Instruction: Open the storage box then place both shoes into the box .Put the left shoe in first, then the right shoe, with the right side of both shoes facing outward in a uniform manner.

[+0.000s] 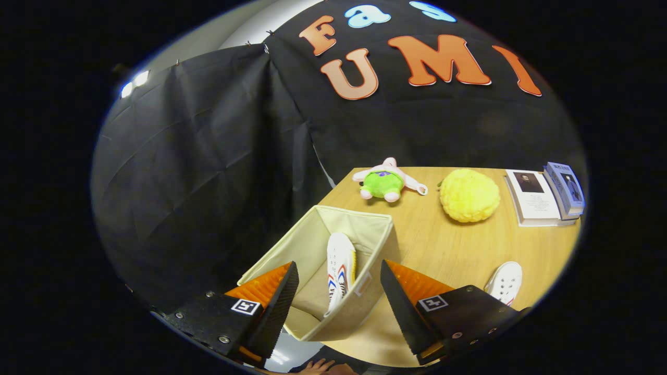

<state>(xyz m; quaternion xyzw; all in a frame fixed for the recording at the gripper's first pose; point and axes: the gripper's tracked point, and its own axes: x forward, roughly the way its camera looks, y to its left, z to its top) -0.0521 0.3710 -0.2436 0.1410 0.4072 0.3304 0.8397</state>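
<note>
While hand-held gripper [338, 302] gapes empty: shoe [340, 271] inside box [359, 229], wooden table [458, 245], black cloth walls.

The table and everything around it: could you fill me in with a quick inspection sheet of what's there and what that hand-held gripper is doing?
Surface: wooden table, flat, at the booth's corner.
Job's things: open fabric box at the table's edge; one shoe stands on its side inside, against the box wall; second shoe lies on the table beyond the right finger.
Clutter: green plush toy, yellow fuzzy ball, books at the far side.
Grippers: hand-held gripper open, holding nothing, fingers spread above the box.
Cables: nothing seen.
Surroundings: black cloth walls; a person's hand below the gripper.
</note>
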